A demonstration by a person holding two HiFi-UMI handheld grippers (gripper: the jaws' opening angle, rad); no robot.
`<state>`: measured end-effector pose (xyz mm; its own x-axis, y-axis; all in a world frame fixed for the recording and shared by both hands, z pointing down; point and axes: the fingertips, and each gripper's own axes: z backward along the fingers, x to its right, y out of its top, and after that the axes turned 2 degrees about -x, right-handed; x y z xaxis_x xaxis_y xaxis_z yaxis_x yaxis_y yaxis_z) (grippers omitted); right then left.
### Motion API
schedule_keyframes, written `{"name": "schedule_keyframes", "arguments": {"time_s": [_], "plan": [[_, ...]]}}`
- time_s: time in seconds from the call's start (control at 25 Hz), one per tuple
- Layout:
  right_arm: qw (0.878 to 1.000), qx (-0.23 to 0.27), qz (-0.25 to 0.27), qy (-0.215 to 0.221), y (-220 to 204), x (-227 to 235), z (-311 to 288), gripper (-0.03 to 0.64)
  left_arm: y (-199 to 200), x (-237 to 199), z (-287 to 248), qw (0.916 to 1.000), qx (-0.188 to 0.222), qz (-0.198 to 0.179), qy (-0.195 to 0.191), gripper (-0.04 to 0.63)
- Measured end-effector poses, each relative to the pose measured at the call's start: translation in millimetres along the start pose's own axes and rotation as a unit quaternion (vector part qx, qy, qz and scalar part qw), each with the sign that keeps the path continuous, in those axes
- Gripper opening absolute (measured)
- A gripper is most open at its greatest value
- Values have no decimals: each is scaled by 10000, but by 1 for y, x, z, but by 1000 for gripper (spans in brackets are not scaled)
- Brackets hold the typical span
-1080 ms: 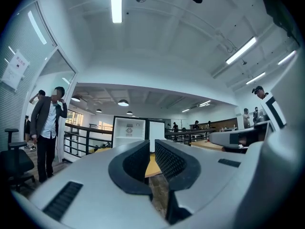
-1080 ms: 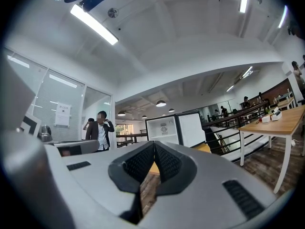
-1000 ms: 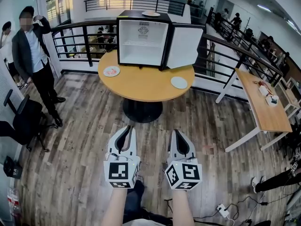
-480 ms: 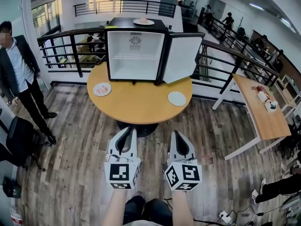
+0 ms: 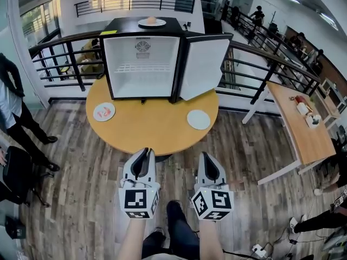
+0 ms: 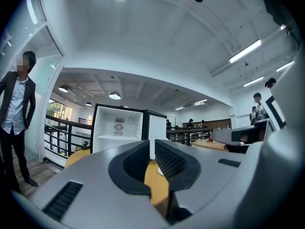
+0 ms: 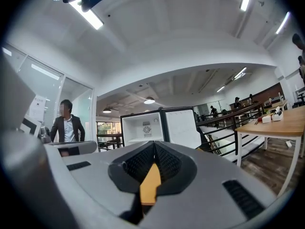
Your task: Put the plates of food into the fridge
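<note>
A black mini fridge (image 5: 142,58) stands open on the round wooden table (image 5: 154,134), its door (image 5: 204,66) swung to the right and its white inside bare. One plate of food (image 5: 103,111) lies at the table's left. A pale plate (image 5: 198,119) lies at the right. A third plate with food (image 5: 151,21) sits on the fridge top. My left gripper (image 5: 145,152) and right gripper (image 5: 205,155) hover side by side before the table's near edge, both holding nothing. The left gripper (image 6: 151,145) shows a narrow gap at its tips. The right gripper (image 7: 154,145) has its tips together.
A person in dark clothes (image 5: 12,110) stands at the left, beside a black office chair (image 5: 16,172). A black railing (image 5: 260,64) runs behind the table. A long wooden desk (image 5: 301,123) with small items stands at the right. My legs (image 5: 176,237) show below.
The view has come closer to the table, so the fridge and plates look larger and nearer. The standing person has slid toward the left edge. Both grippers keep their pose.
</note>
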<state>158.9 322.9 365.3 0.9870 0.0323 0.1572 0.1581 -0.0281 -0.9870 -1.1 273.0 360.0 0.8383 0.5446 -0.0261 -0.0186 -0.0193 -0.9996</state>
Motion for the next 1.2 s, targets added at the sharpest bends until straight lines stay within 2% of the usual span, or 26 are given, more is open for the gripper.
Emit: {"name": "schedule_keyframes", "arguments": {"time_s": [0.56, 0.84, 1.2], "plan": [[9996, -115, 28, 244, 19, 103, -168, 12, -10, 8, -186, 9996, -196, -28, 207, 37], [9994, -281, -11, 216, 10, 141, -208, 12, -27, 13, -234, 9987, -397, 111, 290, 37], [9981, -587, -157, -99, -18, 176, -247, 12, -60, 13, -288, 9965, -811, 189, 70, 37]]}}
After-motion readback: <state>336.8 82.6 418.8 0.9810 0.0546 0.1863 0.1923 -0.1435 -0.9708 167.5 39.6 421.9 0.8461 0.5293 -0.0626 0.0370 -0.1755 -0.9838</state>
